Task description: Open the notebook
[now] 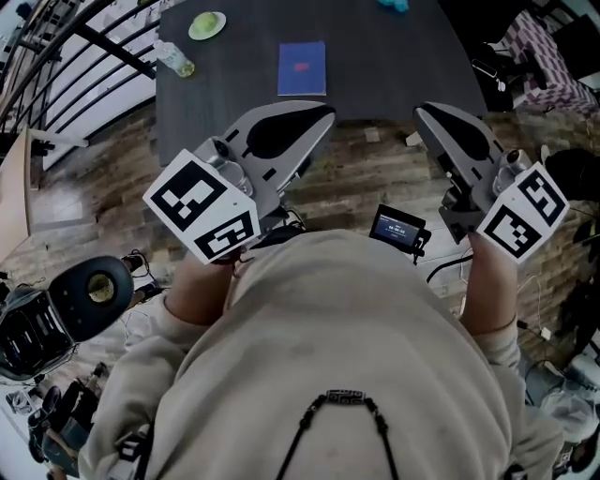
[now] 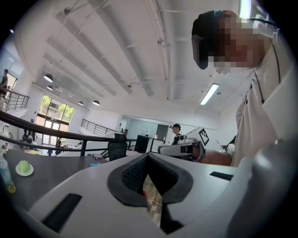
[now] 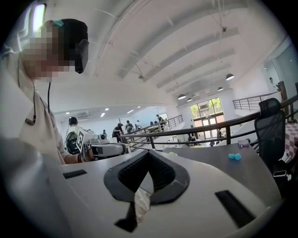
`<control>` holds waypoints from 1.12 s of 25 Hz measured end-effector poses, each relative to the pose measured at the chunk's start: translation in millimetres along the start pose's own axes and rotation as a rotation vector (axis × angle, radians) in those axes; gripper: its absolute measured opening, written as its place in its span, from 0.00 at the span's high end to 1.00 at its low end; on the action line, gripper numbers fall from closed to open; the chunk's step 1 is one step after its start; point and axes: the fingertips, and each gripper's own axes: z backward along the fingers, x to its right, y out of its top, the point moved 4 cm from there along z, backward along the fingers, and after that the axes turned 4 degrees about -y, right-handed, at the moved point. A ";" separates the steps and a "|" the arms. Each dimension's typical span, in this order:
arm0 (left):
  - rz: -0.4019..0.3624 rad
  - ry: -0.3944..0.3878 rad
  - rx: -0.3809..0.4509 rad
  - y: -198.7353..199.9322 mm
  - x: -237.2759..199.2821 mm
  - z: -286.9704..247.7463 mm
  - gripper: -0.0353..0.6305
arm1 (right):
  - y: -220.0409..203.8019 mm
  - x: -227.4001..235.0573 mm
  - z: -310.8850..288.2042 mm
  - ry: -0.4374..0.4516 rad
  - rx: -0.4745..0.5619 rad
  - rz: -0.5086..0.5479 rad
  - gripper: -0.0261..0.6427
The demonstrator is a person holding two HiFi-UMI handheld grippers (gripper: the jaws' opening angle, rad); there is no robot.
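A closed blue notebook [image 1: 302,68] lies flat on the dark table [image 1: 403,66], near its front edge. Both grippers hang in front of the table over the wooden floor, close to the person's body and short of the notebook. My left gripper [image 1: 324,112] points toward the table edge just below the notebook, its jaws together with nothing between them. My right gripper [image 1: 420,110] is to the right, also shut and empty. The notebook shows in neither gripper view. In the left gripper view the pads [image 2: 135,176] meet at the tip; the right gripper view's pads [image 3: 160,174] do the same.
A green item on a plate [image 1: 207,25], a plastic bottle [image 1: 174,58] and a teal object [image 1: 394,5] sit farther back on the table. A small black device with a screen [image 1: 398,227] is at the person's waist. A railing [image 1: 66,56] and bags [image 1: 37,328] are at left.
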 end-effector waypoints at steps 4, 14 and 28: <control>0.016 -0.009 0.031 26.5 -12.3 18.3 0.94 | 27.2 -19.8 -16.1 -0.008 -0.028 0.020 0.94; 0.077 0.023 0.064 30.9 -52.2 61.0 0.94 | 43.8 -53.9 -74.6 0.032 -0.112 0.077 0.94; 0.114 0.063 0.068 29.2 -80.7 73.4 0.94 | 45.9 -48.2 -120.3 0.092 -0.145 0.063 0.94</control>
